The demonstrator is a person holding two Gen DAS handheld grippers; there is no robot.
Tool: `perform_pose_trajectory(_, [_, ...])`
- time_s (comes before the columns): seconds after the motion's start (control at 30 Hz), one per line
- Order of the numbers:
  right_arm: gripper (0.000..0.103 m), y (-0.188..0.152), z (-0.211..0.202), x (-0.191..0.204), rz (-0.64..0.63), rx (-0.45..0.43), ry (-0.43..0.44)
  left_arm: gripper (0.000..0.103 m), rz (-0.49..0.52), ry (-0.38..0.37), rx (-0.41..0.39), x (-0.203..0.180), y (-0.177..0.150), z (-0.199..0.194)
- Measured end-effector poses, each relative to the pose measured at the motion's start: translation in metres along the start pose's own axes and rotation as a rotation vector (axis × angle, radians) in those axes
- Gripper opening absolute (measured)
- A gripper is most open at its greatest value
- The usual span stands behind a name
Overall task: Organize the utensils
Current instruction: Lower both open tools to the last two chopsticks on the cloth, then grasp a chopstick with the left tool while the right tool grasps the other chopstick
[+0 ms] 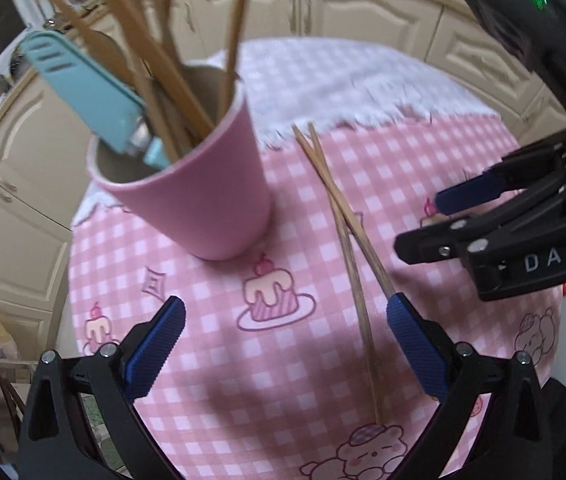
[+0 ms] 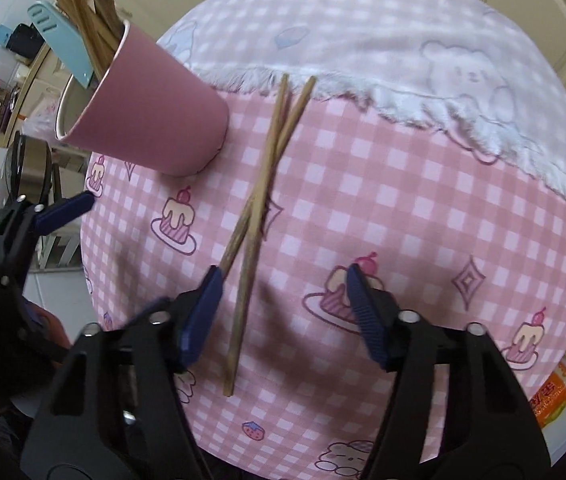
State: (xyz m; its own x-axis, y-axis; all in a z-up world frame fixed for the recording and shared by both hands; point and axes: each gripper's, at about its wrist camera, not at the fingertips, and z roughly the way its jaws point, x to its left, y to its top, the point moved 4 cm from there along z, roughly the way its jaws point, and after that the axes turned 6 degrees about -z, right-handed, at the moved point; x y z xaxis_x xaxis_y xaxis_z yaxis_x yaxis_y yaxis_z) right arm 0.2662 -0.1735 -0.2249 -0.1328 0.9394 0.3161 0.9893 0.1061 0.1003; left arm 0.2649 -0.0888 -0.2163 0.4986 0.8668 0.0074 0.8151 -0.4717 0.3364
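Note:
A pink cup [image 1: 203,184] [image 2: 151,120] stands on the round table and holds several wooden chopsticks [image 1: 155,52] and a light blue handled utensil [image 1: 83,88]. Two loose wooden chopsticks [image 1: 347,240] [image 2: 259,208] lie crossed on the pink checkered cloth, right of the cup. My left gripper [image 1: 285,320] is open and empty above the cloth in front of the cup. My right gripper [image 2: 283,292] is open and empty, its jaws hovering either side of the near ends of the crossed chopsticks; it also shows at the right of the left wrist view [image 1: 443,220].
A white fringed towel [image 2: 403,60] covers the far part of the table [image 2: 483,240]. Cream cabinets [image 1: 343,4] stand behind. An orange packet [image 2: 559,396] lies beyond the table's right edge. A dark appliance [image 2: 27,172] sits off the left edge.

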Motion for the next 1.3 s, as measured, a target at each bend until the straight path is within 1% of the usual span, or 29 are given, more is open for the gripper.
perform_pose_trajectory(0.03, [0.048,0.002,0.002,0.002,0.001,0.008,0.005,0.098,0.012,-0.002,0.017,-0.002,0.0,0.005])
perform_pose_trajectory(0.13, [0.04,0.005,0.008,0.004,0.003,0.03,0.012,0.098,0.021,-0.006,0.052,-0.004,0.003,0.014])
perform_pose_trajectory(0.27, [0.036,0.008,0.011,0.009,0.008,0.039,0.037,0.097,0.032,-0.013,0.081,-0.008,0.004,0.021])
perform_pose_trajectory(0.33, [0.035,0.011,0.015,0.011,0.009,0.042,0.041,0.095,0.039,-0.017,0.097,-0.011,0.005,0.026])
perform_pose_trajectory(0.37, [0.035,0.012,0.015,0.01,0.01,0.045,0.042,0.091,0.039,-0.015,0.105,-0.011,0.005,0.028])
perform_pose_trajectory(0.4, [0.034,0.014,0.018,0.01,0.01,0.05,0.041,0.085,0.038,-0.016,0.119,-0.012,0.005,0.031])
perform_pose_trajectory(0.43, [0.032,0.015,0.019,0.011,0.01,0.051,0.04,0.082,0.036,-0.019,0.129,-0.013,0.007,0.034])
perform_pose_trajectory(0.47, [0.031,0.017,0.021,0.012,0.011,0.054,0.037,0.077,0.034,-0.022,0.137,-0.015,0.007,0.036])
perform_pose_trajectory(0.5, [0.029,0.018,0.023,0.013,0.01,0.055,0.034,0.072,0.031,-0.024,0.144,-0.015,0.007,0.038])
perform_pose_trajectory(0.53, [0.027,0.018,0.025,0.013,0.011,0.056,0.024,0.071,0.017,-0.03,0.154,-0.015,0.007,0.041])
perform_pose_trajectory(0.73, [0.027,0.019,0.039,0.018,0.028,0.081,0.022,0.07,-0.011,-0.053,0.172,-0.015,0.007,0.049])
perform_pose_trajectory(0.8, [0.027,0.017,0.041,0.02,0.024,0.073,0.008,0.07,-0.028,-0.061,0.175,-0.011,0.007,0.051])
perform_pose_trajectory(0.87, [0.024,0.017,0.042,0.023,0.015,0.063,-0.013,0.07,-0.036,-0.059,0.17,-0.01,0.006,0.054])
perform_pose_trajectory(1.0, [0.011,0.014,0.047,0.031,-0.009,0.037,-0.075,0.07,-0.039,-0.036,0.149,-0.016,0.008,0.059])
perform_pose_trajectory(1.1, [0.011,0.009,0.047,0.031,-0.001,0.027,-0.062,0.07,-0.05,-0.023,0.13,-0.018,0.009,0.058])
perform_pose_trajectory(1.2, [0.01,0.008,0.047,0.026,0.039,0.024,-0.034,0.07,-0.055,-0.019,0.129,-0.024,0.013,0.06])
perform_pose_trajectory(1.3, [0.009,0.009,0.045,0.017,0.058,0.024,-0.021,0.07,-0.064,-0.021,0.131,-0.022,0.013,0.06])
